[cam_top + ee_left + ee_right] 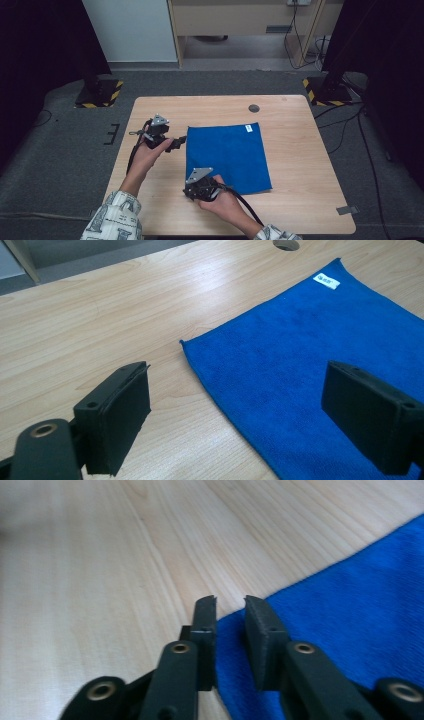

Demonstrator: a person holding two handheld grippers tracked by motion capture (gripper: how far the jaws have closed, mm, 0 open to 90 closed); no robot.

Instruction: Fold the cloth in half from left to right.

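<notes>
Bright blue cloth [227, 156] lies flat and smooth on the wooden table [300, 150], white tag [248, 129] at its far corner. Right gripper [230, 611] sits over the near corner, jaws nearly together with a gap, pinching nothing; left gripper [235, 405] hangs spread wide over the cloth's edge.

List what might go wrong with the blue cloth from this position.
1. The right tongs stand narrow at the blue cloth's near-left corner with a gap still between the pads; they may close on too little fabric and lose it on lifting.
2. The left tongs are wide open, straddling the cloth's far-left corner; closing there may miss the edge and pinch only the table.
</notes>
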